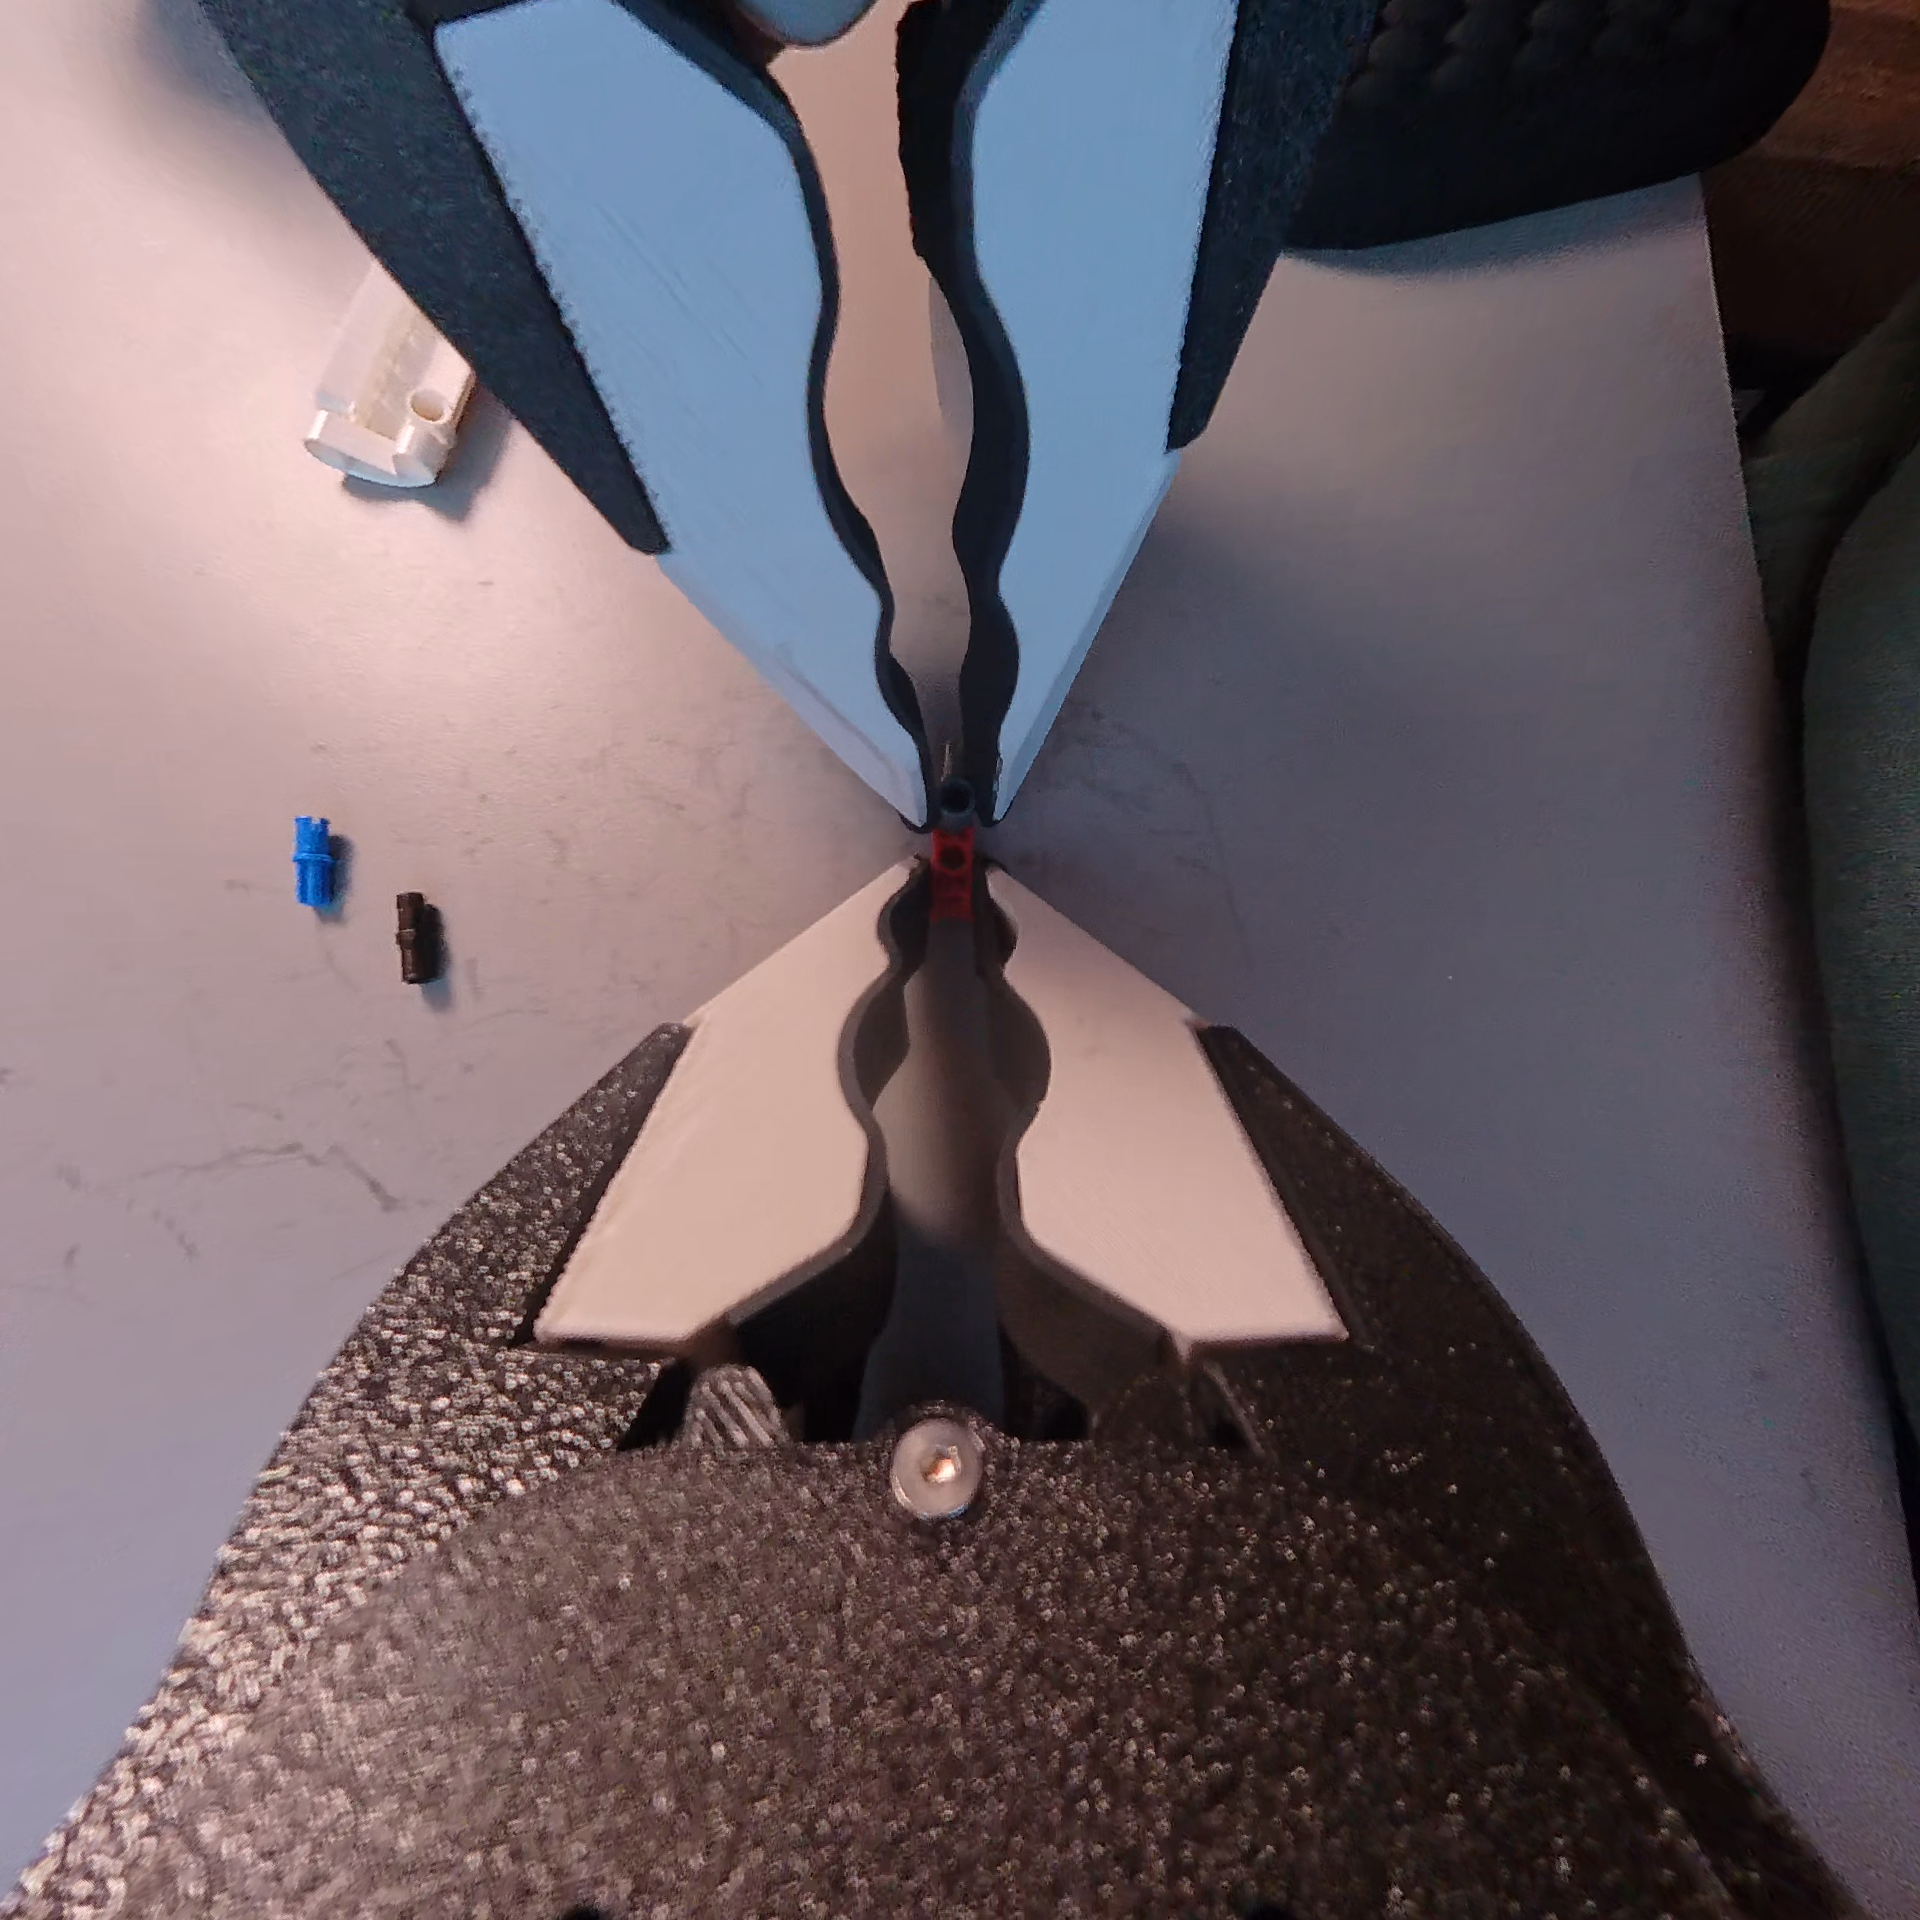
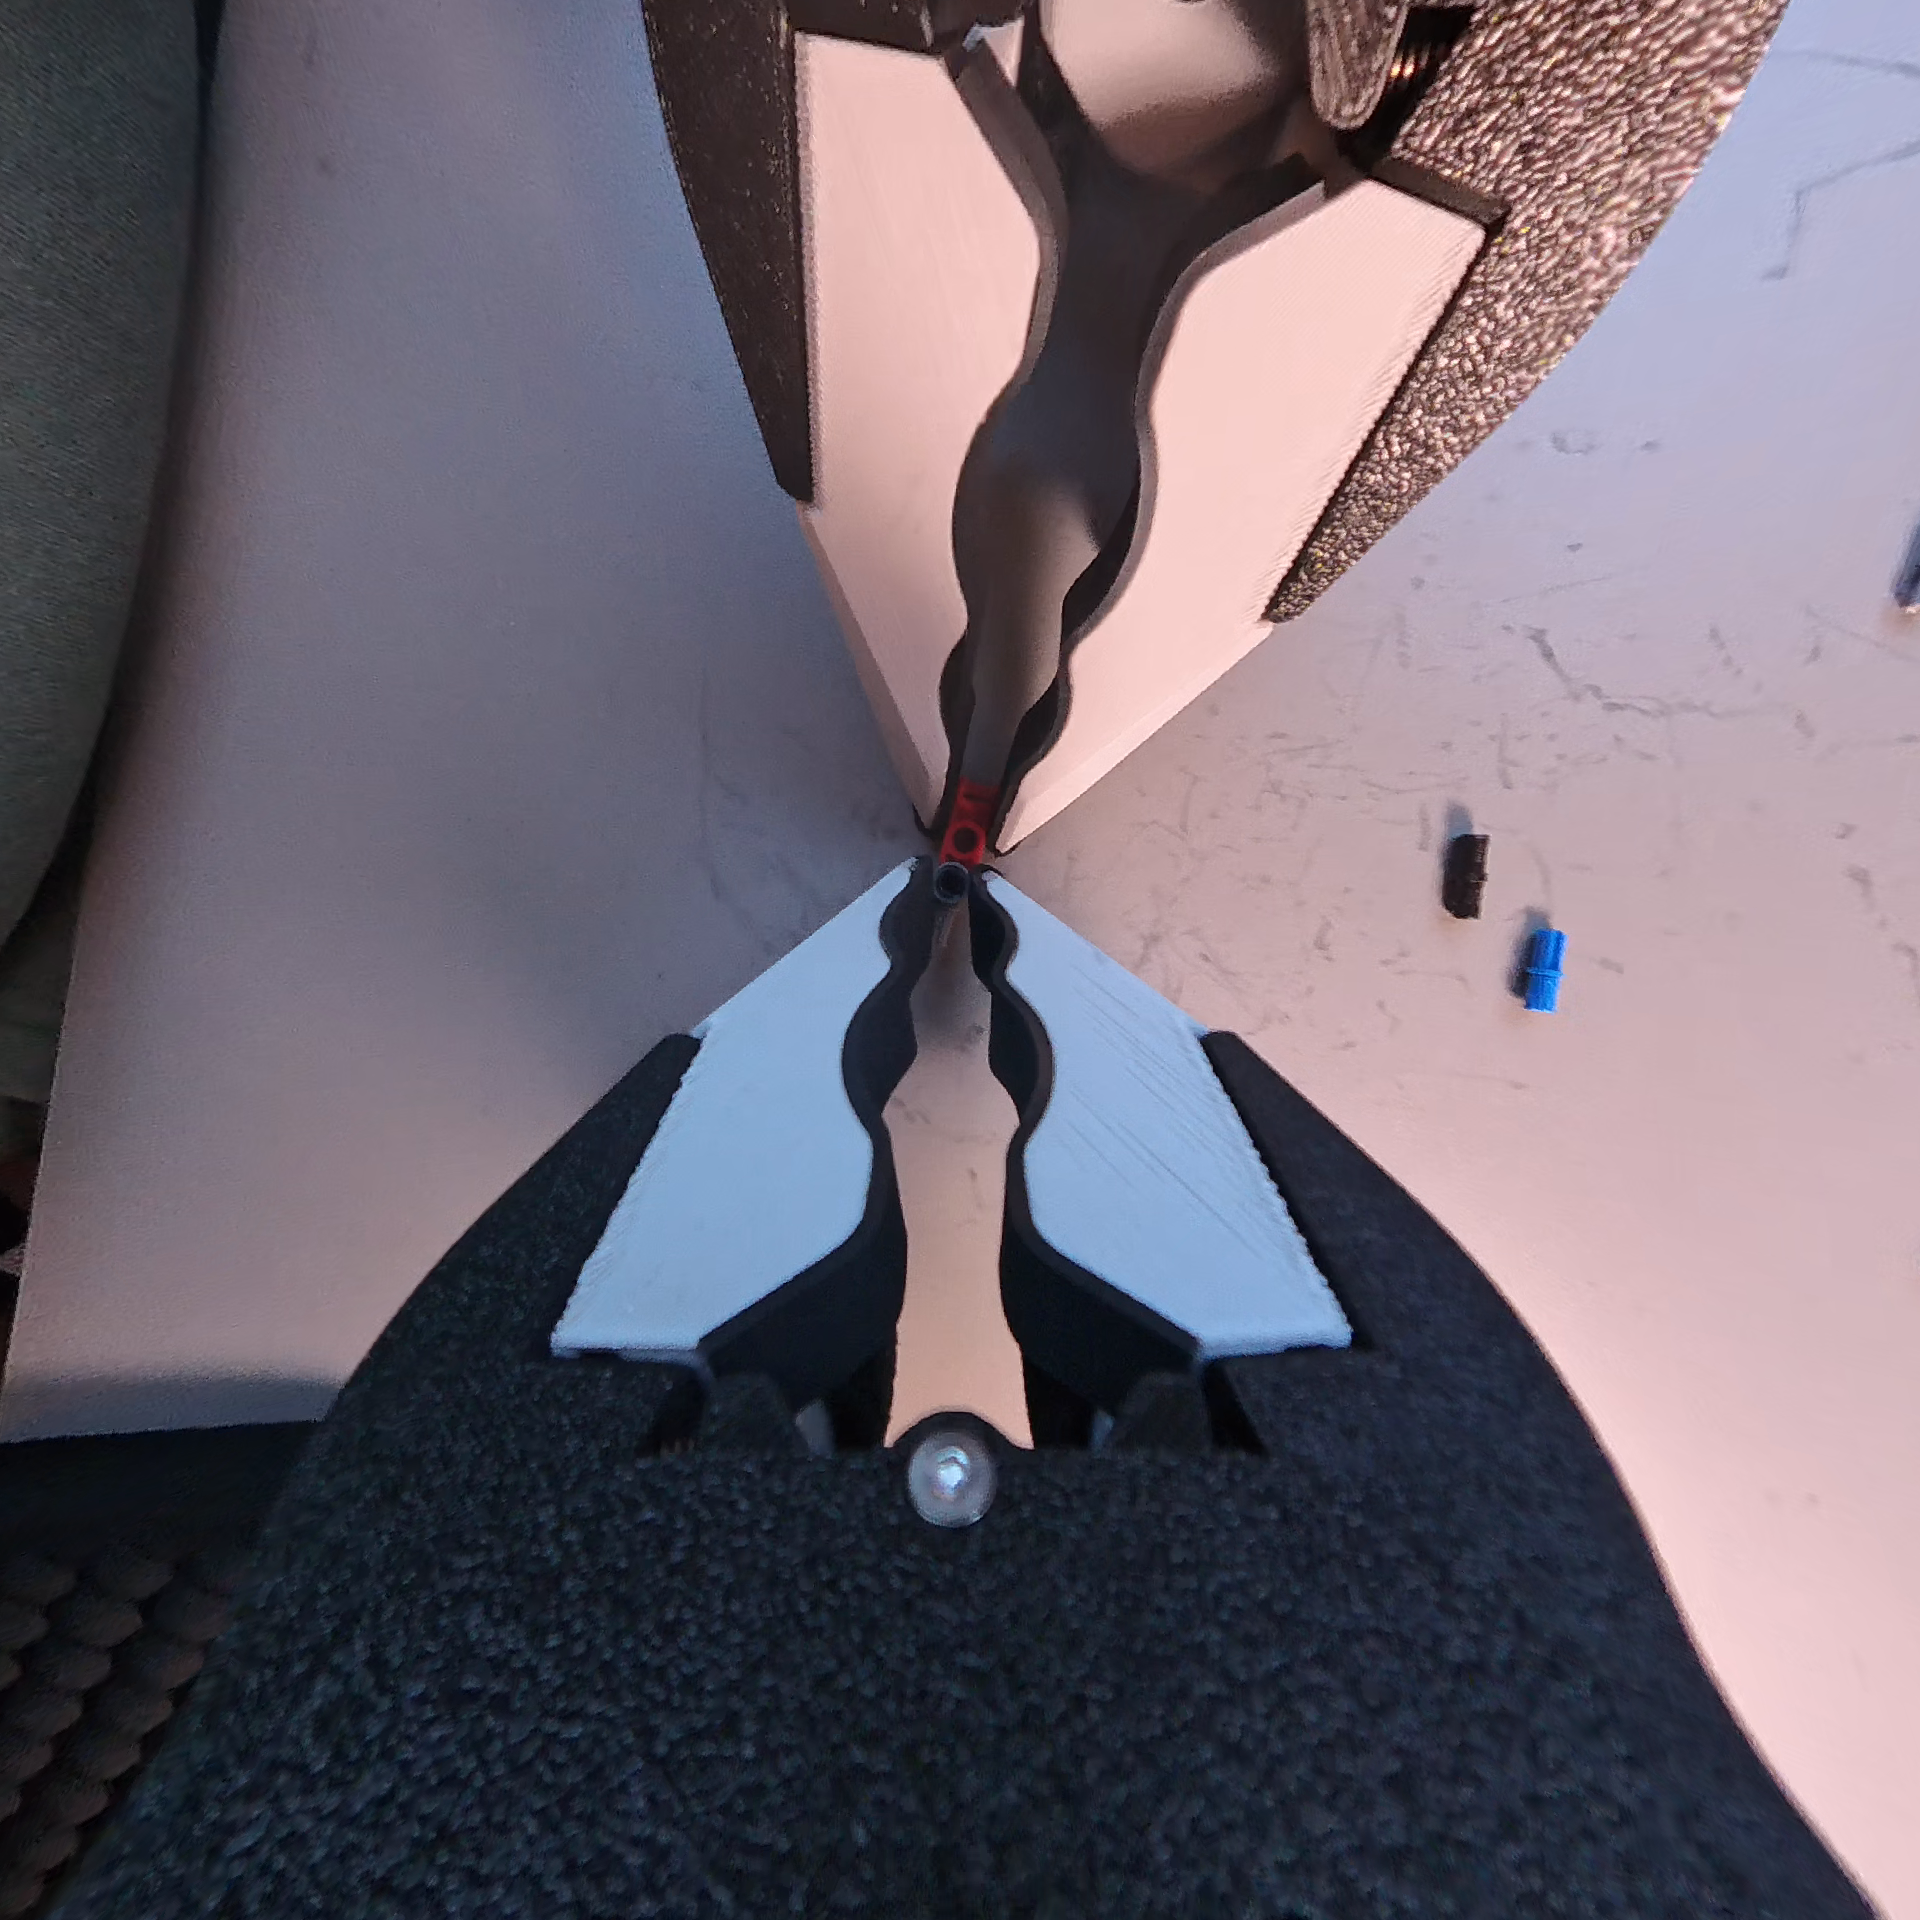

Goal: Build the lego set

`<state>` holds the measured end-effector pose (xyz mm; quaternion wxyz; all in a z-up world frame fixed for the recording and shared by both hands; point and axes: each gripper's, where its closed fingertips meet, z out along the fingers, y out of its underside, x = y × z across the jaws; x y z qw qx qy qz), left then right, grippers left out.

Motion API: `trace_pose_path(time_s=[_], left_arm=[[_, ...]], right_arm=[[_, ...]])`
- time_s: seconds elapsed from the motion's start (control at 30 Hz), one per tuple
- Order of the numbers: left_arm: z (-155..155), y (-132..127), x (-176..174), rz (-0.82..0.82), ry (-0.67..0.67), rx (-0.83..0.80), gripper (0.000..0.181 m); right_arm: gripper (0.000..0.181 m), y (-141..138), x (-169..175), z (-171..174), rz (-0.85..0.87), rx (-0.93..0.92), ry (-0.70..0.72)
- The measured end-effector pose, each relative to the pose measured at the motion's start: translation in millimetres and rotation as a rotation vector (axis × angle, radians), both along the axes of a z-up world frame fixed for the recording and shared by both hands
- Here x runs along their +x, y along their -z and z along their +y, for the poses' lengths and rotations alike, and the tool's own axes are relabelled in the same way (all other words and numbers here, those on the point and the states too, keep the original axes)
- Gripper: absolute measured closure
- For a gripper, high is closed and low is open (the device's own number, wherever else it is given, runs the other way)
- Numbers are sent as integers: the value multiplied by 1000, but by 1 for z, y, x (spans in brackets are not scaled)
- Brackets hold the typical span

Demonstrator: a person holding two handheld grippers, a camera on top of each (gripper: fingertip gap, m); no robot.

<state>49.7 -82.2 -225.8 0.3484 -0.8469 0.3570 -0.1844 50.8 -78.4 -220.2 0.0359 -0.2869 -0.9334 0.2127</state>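
My left gripper [image 1: 951, 878] is shut on a small red beam with holes [image 1: 950, 871]. My right gripper [image 2: 948, 888] faces it tip to tip and is shut on a small black pin [image 2: 949, 885]. The pin's end touches the end of the red beam [image 2: 966, 816]. In the left wrist view the black pin [image 1: 956, 800] shows between the far gripper's tips. A loose blue pin [image 1: 309, 855] and a loose black pin [image 1: 416, 937] lie on the table to the left; they also show in the right wrist view as the blue pin [image 2: 1541, 968] and the black pin [image 2: 1466, 875].
A white plastic piece [image 1: 390, 390] lies on the pale, scuffed table [image 1: 312, 644] at the far left. The table edge [image 1: 1756, 623] runs along the right, with a dark green seat [image 1: 1870, 727] beyond it. A dark object [image 2: 1910, 571] shows at the right edge. My left and right fingertips are right by each other. Both grippers' tips are roughly 15 cm from the white plastic piece [image 1: 390, 390].
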Motion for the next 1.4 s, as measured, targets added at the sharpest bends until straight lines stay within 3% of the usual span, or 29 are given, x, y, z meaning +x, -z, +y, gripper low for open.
trace_pose_path(time_s=[0.03,0.2,0.23,0.3,0.4,0.6,0.77,1.17,1.4], left_arm=[[0,0,0,1,-2,1,174],[0,0,0,10,-8,9,174],[0,0,0,8,-13,7,174],[1,0,0,3,-27,2,174],[1,0,0,4,-37,2,174],[3,0,0,10,-46,8,174],[3,0,0,8,-57,4,174],[4,0,0,5,-61,0,174],[0,0,1,8,-8,7,174]], right_arm=[[175,0,0,0,5,3,9],[173,0,-2,2,109,62,75],[164,0,-3,4,130,78,98],[152,-5,-3,4,160,45,187],[151,-7,2,8,215,21,309],[169,3,-2,6,302,-24,496],[172,4,-3,6,315,-47,569],[173,-1,1,9,334,-57,582],[177,0,3,5,311,-3,244]])
